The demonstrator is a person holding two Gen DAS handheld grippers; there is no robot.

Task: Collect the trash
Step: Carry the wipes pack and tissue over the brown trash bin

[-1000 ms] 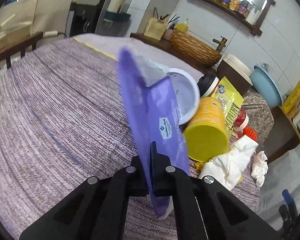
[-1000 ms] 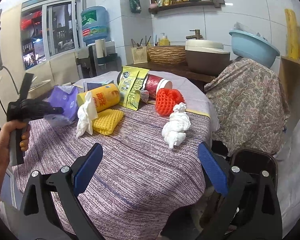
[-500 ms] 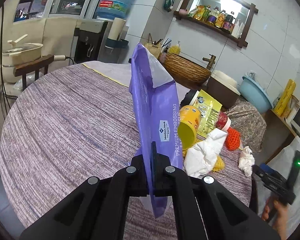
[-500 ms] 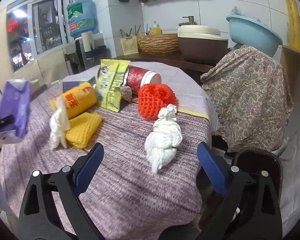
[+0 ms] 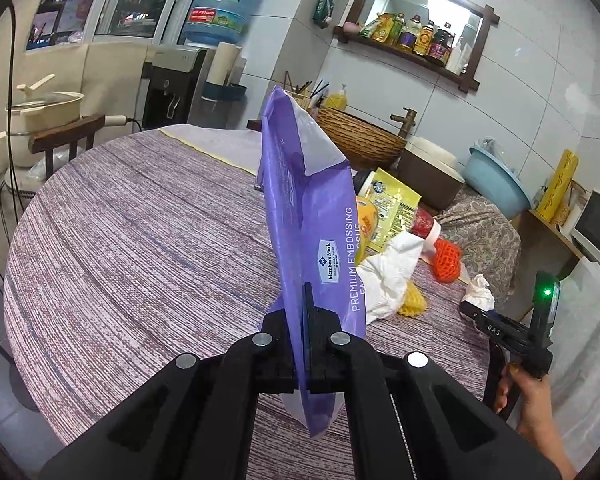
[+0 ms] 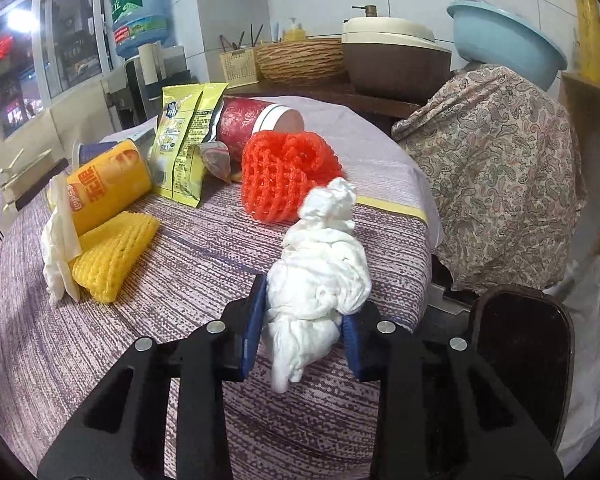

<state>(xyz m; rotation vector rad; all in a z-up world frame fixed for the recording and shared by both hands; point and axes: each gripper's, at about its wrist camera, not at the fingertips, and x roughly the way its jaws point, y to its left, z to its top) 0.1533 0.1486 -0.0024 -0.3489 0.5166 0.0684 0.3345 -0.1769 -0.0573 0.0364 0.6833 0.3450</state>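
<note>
My left gripper point(image 5: 306, 320) is shut on the lower end of a purple tissue-pack wrapper point(image 5: 312, 216), which stands upright above the round table point(image 5: 140, 240). Over the table's near edge, my right gripper point(image 6: 302, 328) has its jaws closing on a crumpled white tissue point(image 6: 320, 264); both blue pads point(image 6: 254, 320) touch its sides. Beyond it lie a red foam net point(image 6: 284, 176), a yellow foam net point(image 6: 112, 256), a white napkin point(image 6: 58, 248), a yellow can point(image 6: 108, 188), yellow snack bags point(image 6: 184, 136) and a red cup point(image 6: 252, 124). The left wrist view shows the right gripper point(image 5: 512, 332) in a hand point(image 5: 536, 412).
A chair draped in paisley cloth point(image 6: 500, 168) stands right of the table, with a dark chair back point(image 6: 520, 340) in front of it. A wicker basket point(image 6: 300, 60), a brown pot point(image 6: 392, 60) and a blue basin point(image 6: 504, 44) line the counter behind. A water dispenser point(image 5: 172, 92) stands far left.
The left gripper drew back from the pile with the purple wrapper raised. The right gripper came forward and down over the white tissue, and its jaws narrowed around it.
</note>
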